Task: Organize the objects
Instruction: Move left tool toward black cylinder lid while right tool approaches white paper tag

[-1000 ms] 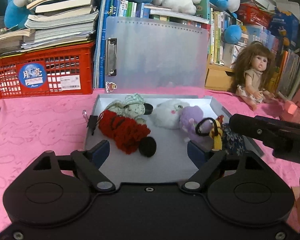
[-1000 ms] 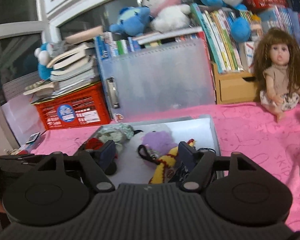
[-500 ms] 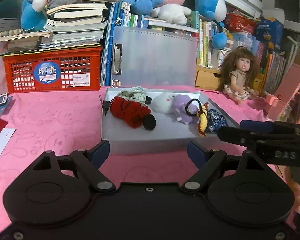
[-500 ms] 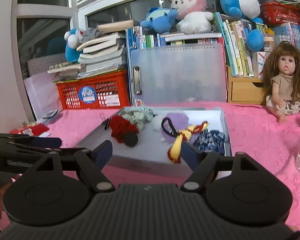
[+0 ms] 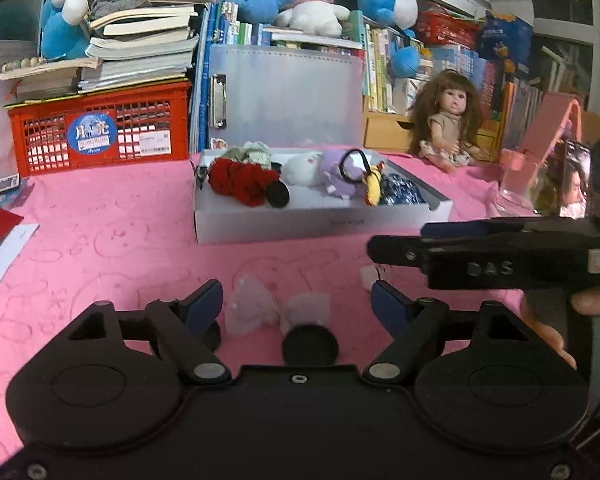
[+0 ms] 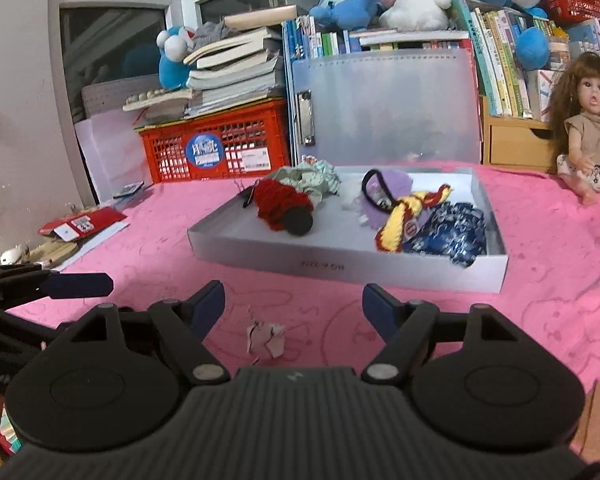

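Note:
A shallow white box (image 5: 316,226) (image 6: 340,266) sits on the pink cloth and holds small toys: a red knitted piece (image 5: 242,184) (image 6: 282,204), a purple plush (image 5: 336,174), a yellow-red cord toy (image 6: 404,216) and a blue patterned pouch (image 6: 452,232). My left gripper (image 5: 298,306) is open low over the cloth, with a pale pink hair bow (image 5: 276,312) and a black round disc (image 5: 310,346) between its fingers. My right gripper (image 6: 292,304) is open and empty, above a crumpled scrap (image 6: 266,338); it also shows in the left wrist view (image 5: 396,248).
A red crate (image 5: 100,130) with stacked books, a translucent clipboard (image 5: 288,100), bookshelves with plush toys and a doll (image 5: 448,128) line the back. A pink stand and glass (image 5: 540,176) stand at the right. Papers and cards (image 6: 80,226) lie at the left.
Both grippers have drawn back from the box toward the near edge of the cloth. The hair bow, black disc and crumpled scrap have come into view.

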`<act>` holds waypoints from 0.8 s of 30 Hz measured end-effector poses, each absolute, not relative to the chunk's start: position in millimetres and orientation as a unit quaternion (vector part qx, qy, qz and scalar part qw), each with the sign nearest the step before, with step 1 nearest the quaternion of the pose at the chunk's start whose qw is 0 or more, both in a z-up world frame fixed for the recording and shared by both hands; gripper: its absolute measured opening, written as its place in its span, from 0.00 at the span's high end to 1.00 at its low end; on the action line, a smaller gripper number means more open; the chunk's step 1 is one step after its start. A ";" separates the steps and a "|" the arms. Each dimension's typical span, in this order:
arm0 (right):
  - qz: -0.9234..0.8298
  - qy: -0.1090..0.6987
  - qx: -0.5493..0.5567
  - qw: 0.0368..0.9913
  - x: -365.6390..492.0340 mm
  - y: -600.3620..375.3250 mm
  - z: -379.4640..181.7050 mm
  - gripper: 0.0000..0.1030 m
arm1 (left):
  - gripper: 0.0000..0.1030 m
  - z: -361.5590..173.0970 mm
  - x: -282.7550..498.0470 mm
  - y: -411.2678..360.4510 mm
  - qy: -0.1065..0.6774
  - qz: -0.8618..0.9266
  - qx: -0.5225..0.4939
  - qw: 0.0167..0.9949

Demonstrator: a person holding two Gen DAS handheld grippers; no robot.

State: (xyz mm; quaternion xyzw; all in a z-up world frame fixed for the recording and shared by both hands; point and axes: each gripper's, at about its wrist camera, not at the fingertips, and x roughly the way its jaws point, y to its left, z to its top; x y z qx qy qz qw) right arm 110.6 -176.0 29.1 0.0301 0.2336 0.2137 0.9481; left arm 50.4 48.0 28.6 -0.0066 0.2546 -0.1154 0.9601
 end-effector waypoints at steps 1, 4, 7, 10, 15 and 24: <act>0.213 0.236 0.032 0.948 110.9 -175.3 27.0 0.18 | 0.27 26.3 48.2 47.7 0.257 -0.115 -0.006 0.960; 0.213 0.246 0.044 0.945 111.6 -174.2 22.6 0.18 | 0.32 20.7 44.0 47.1 0.260 -0.114 -0.005 0.959; 0.214 0.255 0.049 0.942 113.0 -173.1 18.9 0.18 | 0.39 17.0 40.5 45.4 0.262 -0.116 -0.004 0.958; 0.215 0.266 0.051 0.938 114.4 -171.5 15.5 0.18 | 0.46 13.4 38.3 43.4 0.267 -0.119 -0.001 0.956; 0.205 0.286 0.069 0.934 121.7 -174.8 11.5 0.19 | 0.51 8.3 38.0 42.7 0.272 -0.120 -0.004 0.955; 0.204 0.284 0.071 0.934 121.3 -175.2 10.7 0.19 | 0.54 5.5 39.5 42.0 0.277 -0.120 -0.007 0.953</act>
